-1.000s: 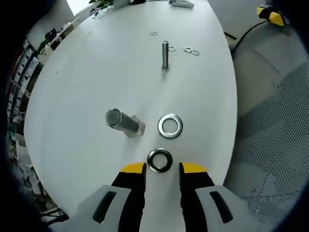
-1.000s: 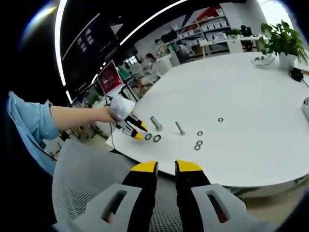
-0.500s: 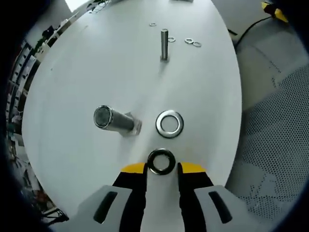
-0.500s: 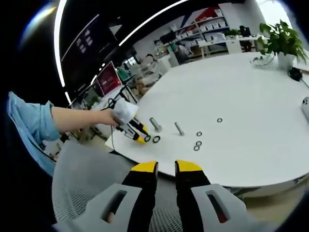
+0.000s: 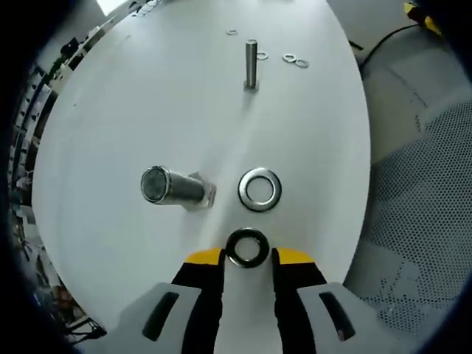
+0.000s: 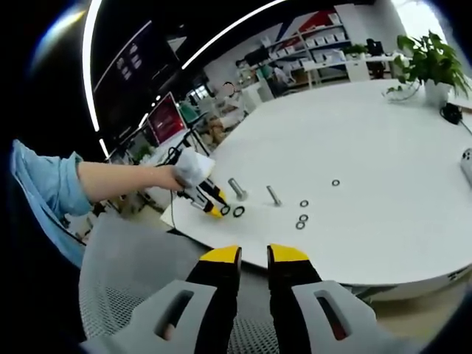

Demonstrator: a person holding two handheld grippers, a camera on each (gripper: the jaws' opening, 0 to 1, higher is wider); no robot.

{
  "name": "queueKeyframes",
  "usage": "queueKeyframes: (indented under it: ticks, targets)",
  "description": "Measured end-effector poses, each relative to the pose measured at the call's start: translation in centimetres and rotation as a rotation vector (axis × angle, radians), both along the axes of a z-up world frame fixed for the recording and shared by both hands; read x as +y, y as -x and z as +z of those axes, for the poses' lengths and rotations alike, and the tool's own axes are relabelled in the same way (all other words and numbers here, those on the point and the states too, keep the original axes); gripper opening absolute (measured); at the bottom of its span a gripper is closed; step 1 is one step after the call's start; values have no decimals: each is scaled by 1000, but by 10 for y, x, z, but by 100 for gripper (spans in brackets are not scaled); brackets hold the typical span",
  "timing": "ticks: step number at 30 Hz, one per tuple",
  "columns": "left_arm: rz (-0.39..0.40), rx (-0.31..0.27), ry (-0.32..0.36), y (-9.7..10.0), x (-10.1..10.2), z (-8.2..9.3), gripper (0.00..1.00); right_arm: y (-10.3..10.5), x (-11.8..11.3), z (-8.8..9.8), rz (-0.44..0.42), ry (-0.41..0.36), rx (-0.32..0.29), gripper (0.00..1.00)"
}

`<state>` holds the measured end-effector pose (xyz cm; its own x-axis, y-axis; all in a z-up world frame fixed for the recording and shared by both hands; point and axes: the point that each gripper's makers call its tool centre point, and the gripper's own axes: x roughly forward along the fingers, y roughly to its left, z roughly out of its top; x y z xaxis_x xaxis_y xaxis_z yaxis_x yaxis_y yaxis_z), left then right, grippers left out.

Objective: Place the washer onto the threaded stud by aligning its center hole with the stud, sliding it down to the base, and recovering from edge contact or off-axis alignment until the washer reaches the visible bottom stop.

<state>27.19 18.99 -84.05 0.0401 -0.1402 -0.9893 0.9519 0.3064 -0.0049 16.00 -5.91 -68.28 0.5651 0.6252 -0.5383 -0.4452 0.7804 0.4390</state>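
Observation:
A dark washer (image 5: 246,248) lies flat on the white table (image 5: 133,110), right between the yellow fingertips of my left gripper (image 5: 248,257), which is open around it. A lighter washer (image 5: 259,189) lies just beyond. A thick threaded stud (image 5: 171,186) stands to the left of them, and a thin stud (image 5: 251,65) stands farther off. From the right gripper view, the left gripper (image 6: 214,209) is held low at the table's near edge beside the thick stud (image 6: 237,188). My right gripper (image 6: 254,258) hangs off the table over a chair, narrowly open, holding nothing.
Small washers (image 5: 289,57) lie scattered past the thin stud. The table edge runs close on the right, with a mesh chair (image 5: 420,206) beyond it. A potted plant (image 6: 428,59) stands at the table's far side. A person's sleeve (image 6: 44,184) is at left.
The left gripper has crept forward and down, so the dark washer now sits deeper between its fingertips. The right gripper has stayed still.

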Motion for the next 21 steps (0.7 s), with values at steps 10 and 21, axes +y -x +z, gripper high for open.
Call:
queueKeyframes:
  ticks: [10,21]
  targets:
    - [-78,16,-55,0,-3,-1,25,0,0,0,5,1,2,17]
    - [-73,30,-94,-1,-2,-2,25,0,1,0,6,-1,0,17]
